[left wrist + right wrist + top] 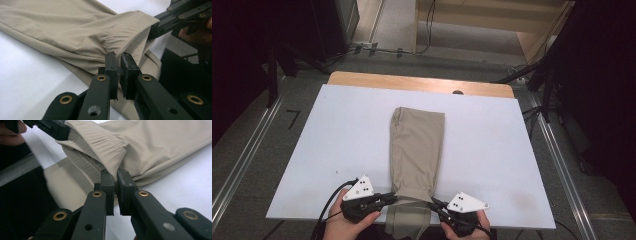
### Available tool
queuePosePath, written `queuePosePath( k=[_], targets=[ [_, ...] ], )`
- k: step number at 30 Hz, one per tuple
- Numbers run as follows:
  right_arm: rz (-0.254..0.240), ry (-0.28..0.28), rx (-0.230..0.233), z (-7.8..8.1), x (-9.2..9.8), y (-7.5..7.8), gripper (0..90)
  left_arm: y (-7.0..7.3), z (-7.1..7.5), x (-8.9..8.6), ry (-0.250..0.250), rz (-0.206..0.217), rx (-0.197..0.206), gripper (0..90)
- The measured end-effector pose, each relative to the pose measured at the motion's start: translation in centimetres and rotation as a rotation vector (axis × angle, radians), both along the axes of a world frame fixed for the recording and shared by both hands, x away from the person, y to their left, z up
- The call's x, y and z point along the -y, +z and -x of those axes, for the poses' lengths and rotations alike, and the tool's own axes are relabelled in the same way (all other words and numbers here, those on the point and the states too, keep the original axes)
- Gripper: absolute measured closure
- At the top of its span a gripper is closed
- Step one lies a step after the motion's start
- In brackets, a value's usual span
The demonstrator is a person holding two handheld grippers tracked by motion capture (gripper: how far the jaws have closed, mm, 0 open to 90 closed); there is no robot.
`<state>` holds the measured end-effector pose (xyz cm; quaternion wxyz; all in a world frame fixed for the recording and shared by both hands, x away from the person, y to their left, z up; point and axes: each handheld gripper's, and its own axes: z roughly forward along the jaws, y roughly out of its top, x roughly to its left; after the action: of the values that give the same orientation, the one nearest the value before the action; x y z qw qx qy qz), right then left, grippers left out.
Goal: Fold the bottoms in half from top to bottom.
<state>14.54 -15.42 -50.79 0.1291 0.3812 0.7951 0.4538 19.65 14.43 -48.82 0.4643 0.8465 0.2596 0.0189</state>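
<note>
The beige trousers (417, 150) lie lengthwise on the white table (337, 140), stretching away from both grippers. They look light, soft and floppy, best held at the corners. The left gripper (119, 68) and right gripper (115, 185) each pinch one near-end corner.

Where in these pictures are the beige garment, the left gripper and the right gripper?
beige garment (417, 145): high view, middle of the folded cloth.
left gripper (119, 65): left gripper view, between its jaws' tips, at the pinched cloth.
right gripper (116, 179): right gripper view, between its jaws' tips.
</note>
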Motion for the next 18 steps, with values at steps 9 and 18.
queuePosePath(
  k=[9,18],
  targets=[
    [-0.005,0.028,0.004,2.7,-0.2,0.4,83.3,0.5,2.6,-0.5,-0.030,0.010,-0.001,86.1],
    [-0.049,0.047,-0.037,4.5,0.5,0.9,25.2,0.7,3.7,-1.5,-0.027,0.060,-0.041,45.1]
  ],
)
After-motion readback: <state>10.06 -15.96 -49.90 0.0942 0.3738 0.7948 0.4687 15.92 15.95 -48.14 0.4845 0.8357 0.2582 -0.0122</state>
